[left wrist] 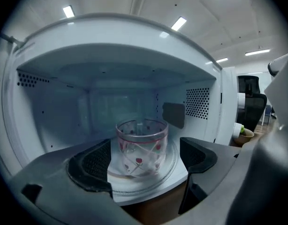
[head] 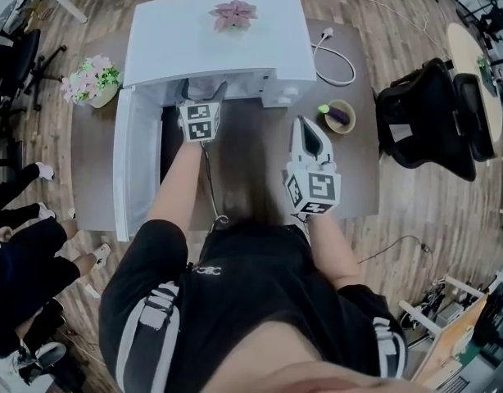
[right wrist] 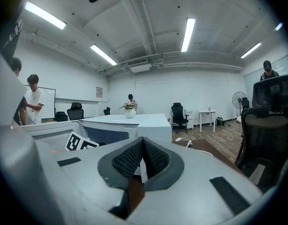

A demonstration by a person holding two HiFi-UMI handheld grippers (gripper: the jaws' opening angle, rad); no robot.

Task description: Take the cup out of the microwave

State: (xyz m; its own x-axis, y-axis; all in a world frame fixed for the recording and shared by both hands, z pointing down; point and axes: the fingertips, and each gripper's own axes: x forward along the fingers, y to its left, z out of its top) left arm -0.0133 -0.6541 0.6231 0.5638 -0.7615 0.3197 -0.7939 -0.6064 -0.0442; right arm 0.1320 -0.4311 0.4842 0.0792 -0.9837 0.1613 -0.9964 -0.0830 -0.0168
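Observation:
A clear glass cup (left wrist: 141, 146) with small red motifs stands upright on the glass turntable (left wrist: 171, 168) inside the white microwave (head: 219, 43). The microwave door (head: 129, 162) hangs open to the left. My left gripper (left wrist: 143, 162) reaches into the opening, open, its pads (left wrist: 90, 165) on either side of the cup's near face and apart from it. In the head view the left gripper (head: 204, 97) sits at the microwave mouth and the cup is hidden. My right gripper (head: 303, 125) hovers over the table in front of the microwave's right end, shut (right wrist: 141, 159) with nothing in it.
A pink flower (head: 233, 13) lies on top of the microwave. A flower pot (head: 92, 80) stands at the table's left, and a bowl (head: 339, 115) and a white cable (head: 333, 60) at the right. A black chair (head: 436, 113) is beyond the right edge. People's legs (head: 22, 244) are at the left.

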